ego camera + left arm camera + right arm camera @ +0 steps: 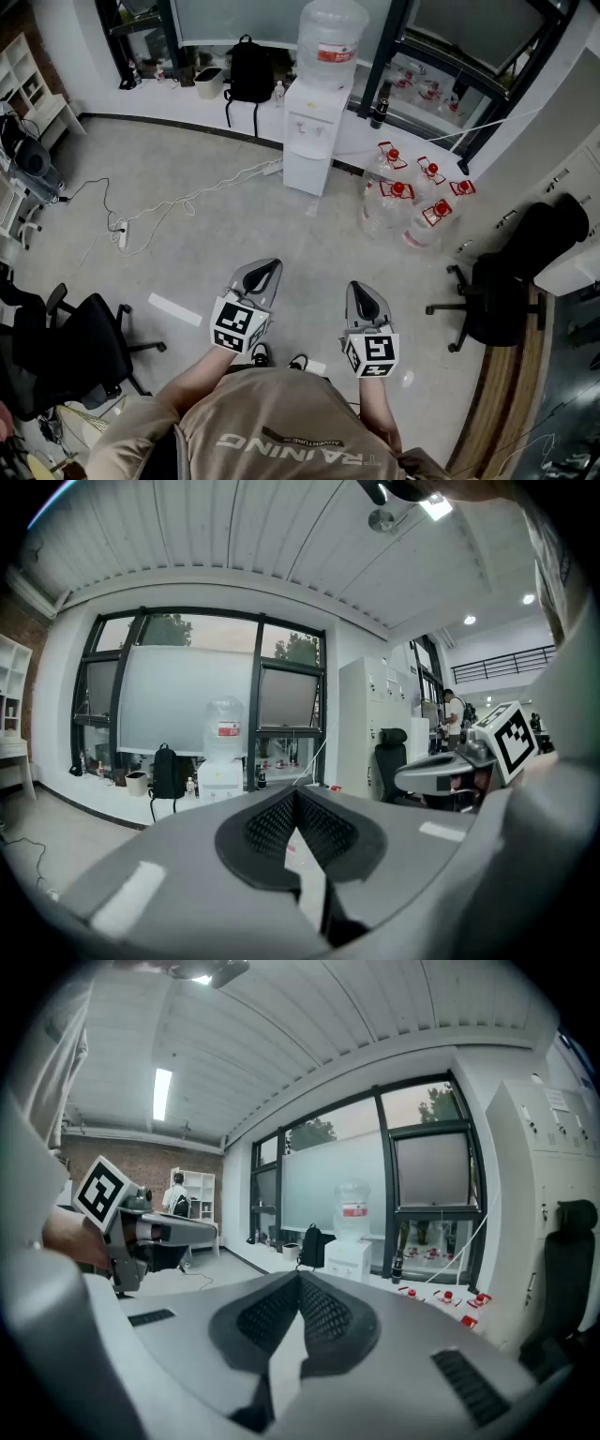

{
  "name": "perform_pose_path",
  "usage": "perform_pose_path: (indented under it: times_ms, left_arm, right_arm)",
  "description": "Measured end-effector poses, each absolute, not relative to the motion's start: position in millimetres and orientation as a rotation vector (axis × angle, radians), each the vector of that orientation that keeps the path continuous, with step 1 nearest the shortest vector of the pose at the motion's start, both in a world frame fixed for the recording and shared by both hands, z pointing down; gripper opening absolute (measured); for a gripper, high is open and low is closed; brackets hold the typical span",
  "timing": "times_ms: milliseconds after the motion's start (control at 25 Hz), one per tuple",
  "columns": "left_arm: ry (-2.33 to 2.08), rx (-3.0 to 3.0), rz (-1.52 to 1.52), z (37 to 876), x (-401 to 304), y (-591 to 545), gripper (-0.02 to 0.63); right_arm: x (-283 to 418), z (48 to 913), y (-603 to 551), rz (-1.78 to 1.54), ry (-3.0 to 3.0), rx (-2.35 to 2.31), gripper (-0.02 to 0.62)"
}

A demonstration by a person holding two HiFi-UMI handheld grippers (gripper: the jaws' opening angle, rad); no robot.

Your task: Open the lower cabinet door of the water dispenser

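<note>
- Dispenser [312, 141] stands at the far wall, well apart from me, with its lower door [307, 174] shut as far as I can tell from here.
- My left claw [265, 270] is clenched on nothing: its pads meet at the tip with only floor showing behind them.
- My right claw [359, 291] is clenched and empty too. Both are held out in front of my chest, side by side and tipped slightly down.
- Step in hand, as I judge it: the approach. Nothing of the door has been touched, so the task is at its very start.
- Next move, I reckon: cross the floor, get low in front of the cabinet, release one claw and catch the door's free edge or handle, then swing it outward. I cannot make out from here which side the hinge is on.
- Floor [234, 225] is plain grey and smooth. A white cable [178, 202] runs across it from the left towards the dispenser's foot.
- A big bottle [330, 37] sits on top of the dispenser. A black backpack [249, 70] rests just left of it, and spare bottles [412, 202] with red caps cluster on the floor to its right.
- Black chairs stand near me, one left [75, 347] and one right [502, 300]. Dark-framed windows [178, 686] line the far wall.
</note>
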State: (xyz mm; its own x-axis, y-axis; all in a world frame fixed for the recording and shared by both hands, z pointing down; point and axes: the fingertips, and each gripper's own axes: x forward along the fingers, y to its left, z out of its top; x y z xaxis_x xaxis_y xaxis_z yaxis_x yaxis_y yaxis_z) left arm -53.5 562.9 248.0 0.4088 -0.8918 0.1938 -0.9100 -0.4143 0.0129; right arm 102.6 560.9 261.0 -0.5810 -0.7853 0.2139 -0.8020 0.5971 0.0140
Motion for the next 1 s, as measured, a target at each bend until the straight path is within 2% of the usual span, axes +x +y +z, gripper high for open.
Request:
perform_pose_path:
  times_ms: [480, 1000]
  left_arm:
    - [-1.664, 2.467, 0.252, 264.7, -32.2, 553.7, 0.002]
    - [-1.644, 2.457, 0.265, 271.8, -26.9, 539.3, 0.002]
  right_arm:
    - [129.7, 278.0, 545.0, 0.165, -2.612, 1.278, 0.009]
    - [118.5, 314.7, 533.9, 0.225, -2.601, 1.164, 0.009]
